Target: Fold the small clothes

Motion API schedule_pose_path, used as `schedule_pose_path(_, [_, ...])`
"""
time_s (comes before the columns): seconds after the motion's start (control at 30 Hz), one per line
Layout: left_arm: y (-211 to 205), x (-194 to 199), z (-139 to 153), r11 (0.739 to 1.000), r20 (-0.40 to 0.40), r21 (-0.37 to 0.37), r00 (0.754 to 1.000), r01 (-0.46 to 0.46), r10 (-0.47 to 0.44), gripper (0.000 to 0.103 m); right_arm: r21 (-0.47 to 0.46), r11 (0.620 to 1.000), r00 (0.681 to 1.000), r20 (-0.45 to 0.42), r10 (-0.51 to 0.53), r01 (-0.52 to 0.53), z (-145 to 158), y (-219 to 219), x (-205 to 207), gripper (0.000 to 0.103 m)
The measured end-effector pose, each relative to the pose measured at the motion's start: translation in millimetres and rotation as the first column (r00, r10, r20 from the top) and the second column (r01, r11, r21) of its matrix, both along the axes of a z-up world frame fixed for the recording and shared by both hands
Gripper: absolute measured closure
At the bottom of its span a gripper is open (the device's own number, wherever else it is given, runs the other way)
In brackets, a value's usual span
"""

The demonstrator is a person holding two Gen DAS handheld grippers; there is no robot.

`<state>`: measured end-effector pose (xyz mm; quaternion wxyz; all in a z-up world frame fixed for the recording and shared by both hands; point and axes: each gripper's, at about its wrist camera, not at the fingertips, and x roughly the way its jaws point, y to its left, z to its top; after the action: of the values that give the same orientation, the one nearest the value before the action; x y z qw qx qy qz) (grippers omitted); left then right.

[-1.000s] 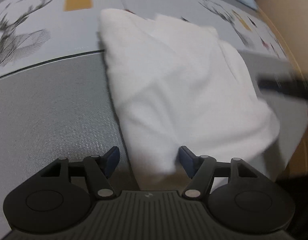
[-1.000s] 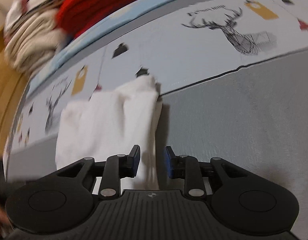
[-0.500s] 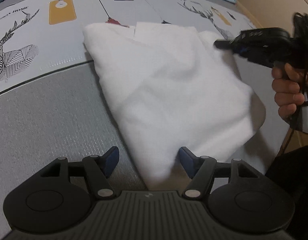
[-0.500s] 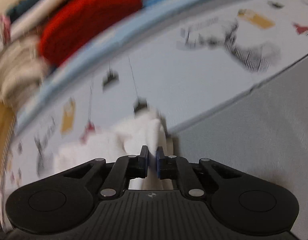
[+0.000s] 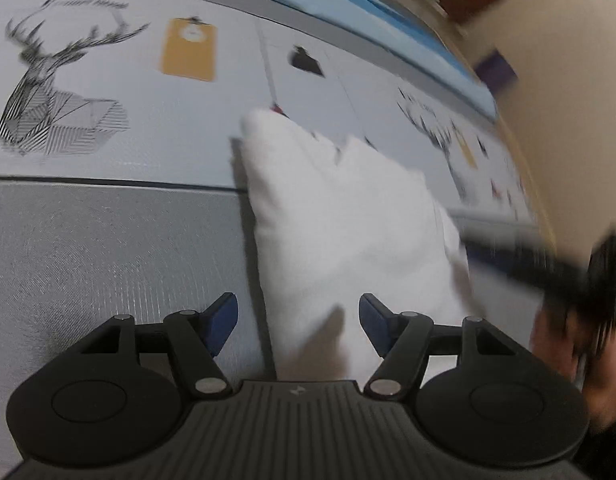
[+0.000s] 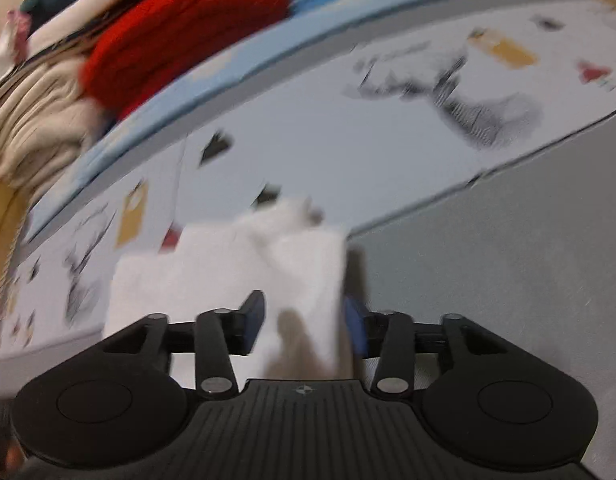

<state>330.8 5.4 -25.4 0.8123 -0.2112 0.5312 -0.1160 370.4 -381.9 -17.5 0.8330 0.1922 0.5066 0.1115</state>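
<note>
Left wrist view first: I see my left gripper (image 5: 298, 322) with its jaws spread wide, holding nothing. White cloth (image 5: 348, 232) lies folded on the grey mat (image 5: 108, 256) and reaches between the two blue fingers (image 5: 224, 320). My right gripper (image 5: 540, 256) is a dark blur at the cloth's right edge.

Right wrist view: the right gripper (image 6: 304, 322) is released, jaws apart, with the cloth (image 6: 236, 264) between them. Stacked clothes (image 6: 180, 36) sit far behind.

I seem to be working in a home: a printed cloth (image 5: 108, 128) with deer heads and tags covers the surface, and folded knitwear, a red sweater (image 6: 188, 36) among it, is stacked behind.
</note>
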Motion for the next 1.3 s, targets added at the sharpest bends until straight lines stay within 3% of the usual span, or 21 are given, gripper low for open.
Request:
schedule_pose_path(0.1, [-6,13,-12,0.998,-0.031,0.007,0.998,-0.056,0.057,0.031,-0.029,0.995,0.991,-0.091,0.093,-0.096,-16,6,-3,0.052])
schedule_pose_path(0.17, [-7,17,-21,0.997,-0.053,-0.002,0.996,-0.077,0.077,0.031,-0.06,0.99,0.989,-0.089,0.121,-0.127,-19,10,-6,0.051])
schedule_pose_path(0.4, [-15,31,-43,0.991,-0.06,-0.057,0.991,-0.125,0.121,0.031,-0.004,0.998,0.991,-0.119,0.068,-0.069,-27,7,-1,0.051])
schedule_pose_path(0.47, [-19,35,-47,0.989,-0.045,-0.066,0.99,-0.133,0.131,0.034,-0.007,0.997,0.991,-0.112,0.07,-0.071,-27,11,-2,0.054])
schedule_pose_path(0.53, [-22,35,-45,0.989,-0.027,-0.056,0.99,-0.136,0.135,0.045,0.002,0.997,0.992,-0.105,0.076,-0.076,-27,14,-2,0.064])
schedule_pose_path(0.63, [-25,36,-37,0.994,0.02,-0.022,0.994,-0.104,0.105,0.066,0.005,0.997,0.994,-0.08,0.076,-0.076,-24,18,-2,0.075])
schedule_pose_path(0.7, [-25,36,-24,0.996,0.082,0.005,0.993,-0.088,0.087,0.068,0.008,0.997,0.996,-0.054,0.072,-0.072,-21,23,0,0.08])
schedule_pose_path(0.8, [-16,34,-1,0.993,0.17,0.055,0.981,-0.101,0.091,0.068,0.054,0.996,0.997,0.01,0.072,-0.072,-12,34,5,0.083])
schedule_pose_path(0.9, [4,30,20,0.987,0.241,0.058,0.962,-0.148,0.13,0.067,0.077,0.993,0.992,0.102,0.076,-0.084,2,55,6,0.082])
schedule_pose_path(1.0, [28,22,34,0.973,0.284,0.052,0.938,-0.223,0.199,0.054,0.084,0.994,0.989,0.136,0.064,-0.076,8,71,8,0.073])
schedule_pose_path(1.07, [45,18,34,0.968,0.268,0.044,0.936,-0.247,0.227,0.048,0.056,0.995,0.992,0.104,0.074,-0.08,4,79,12,0.07])
schedule_pose_path(1.17, [59,14,22,0.972,0.157,0.046,0.963,-0.231,0.221,0.048,0.003,0.996,0.995,0.042,0.094,-0.094,-5,82,13,0.07])
schedule_pose_path(1.3, [59,10,0,0.985,0.02,0.043,0.986,-0.165,0.164,0.048,0.034,0.993,0.993,0.013,0.117,-0.117,-5,76,7,0.069])
